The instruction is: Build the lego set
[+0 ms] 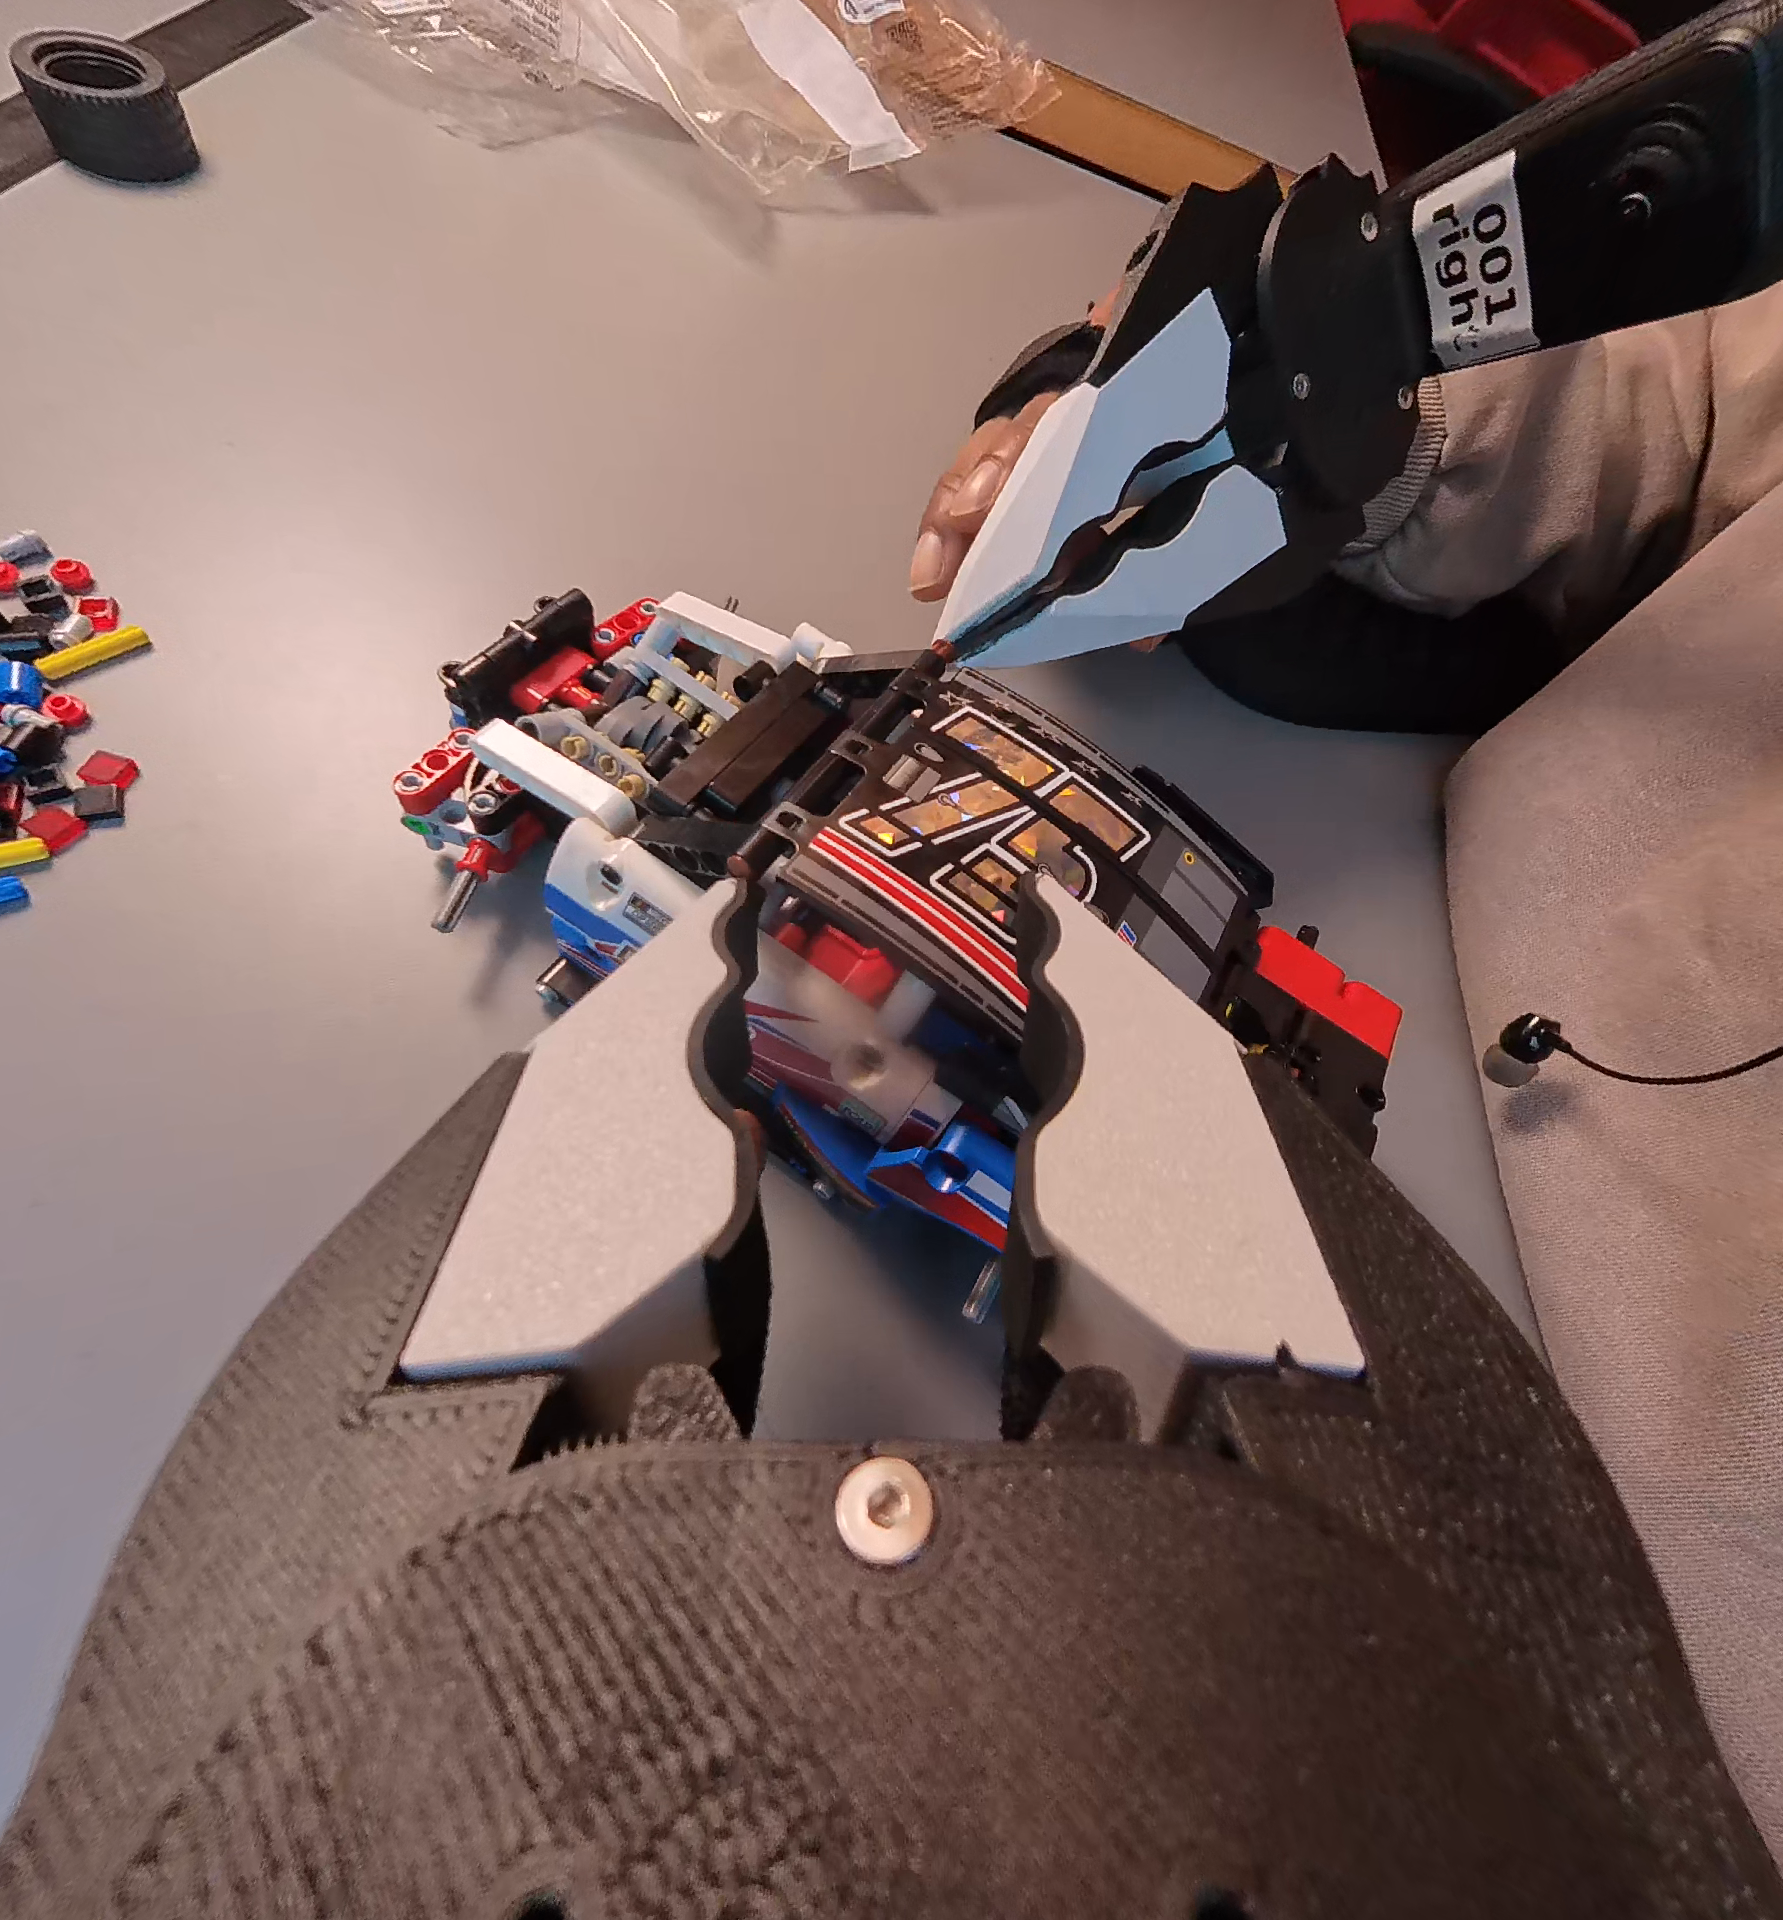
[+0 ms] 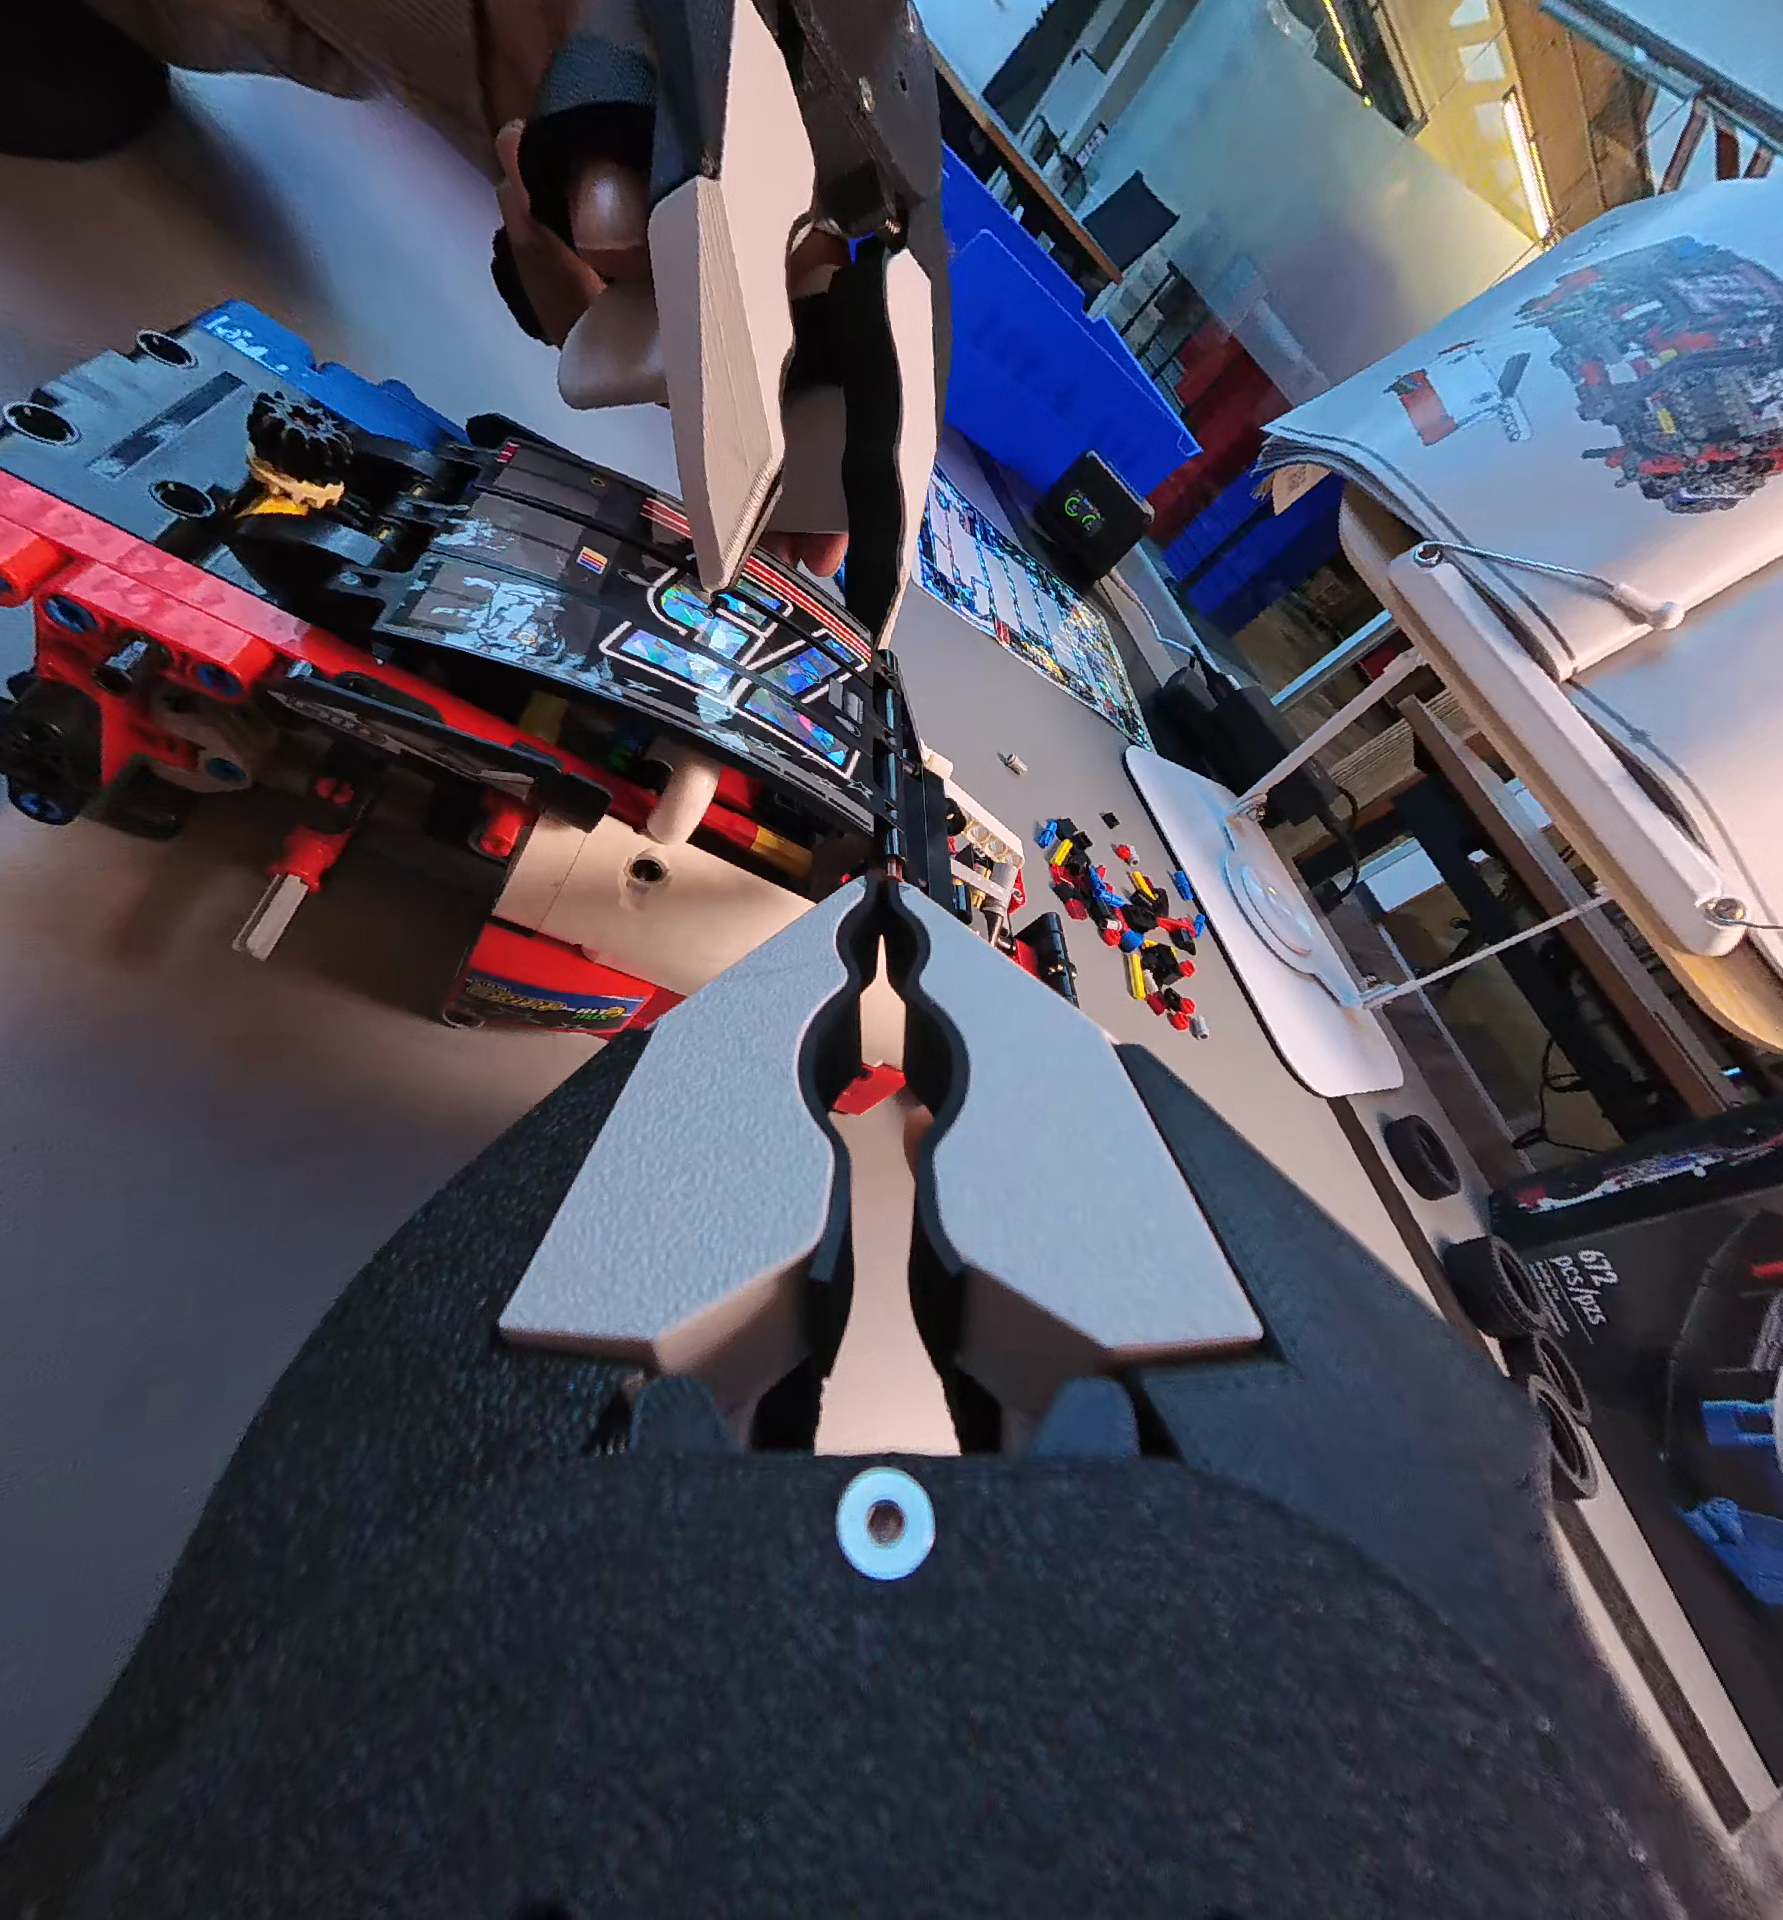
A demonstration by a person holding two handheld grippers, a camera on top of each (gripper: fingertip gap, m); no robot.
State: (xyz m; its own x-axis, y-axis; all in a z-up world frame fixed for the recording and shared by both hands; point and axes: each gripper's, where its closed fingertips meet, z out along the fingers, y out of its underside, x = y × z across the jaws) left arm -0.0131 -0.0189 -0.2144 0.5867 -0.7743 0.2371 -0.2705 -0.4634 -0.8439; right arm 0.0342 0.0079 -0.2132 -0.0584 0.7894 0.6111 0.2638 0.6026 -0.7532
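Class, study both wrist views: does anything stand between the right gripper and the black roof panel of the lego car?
Nothing visible does. The right gripper is shut, tips already at the thin black axle along the edge of the black roof panel of the lego car.

Close opposing wrist views, shared lego car (image 1: 866, 831)

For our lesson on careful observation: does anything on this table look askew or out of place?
Yes. The lego car lies tipped on its side, bare axles without wheels, while a tyre sits far off by the table edge. Loose pieces lie scattered in an unsorted heap.
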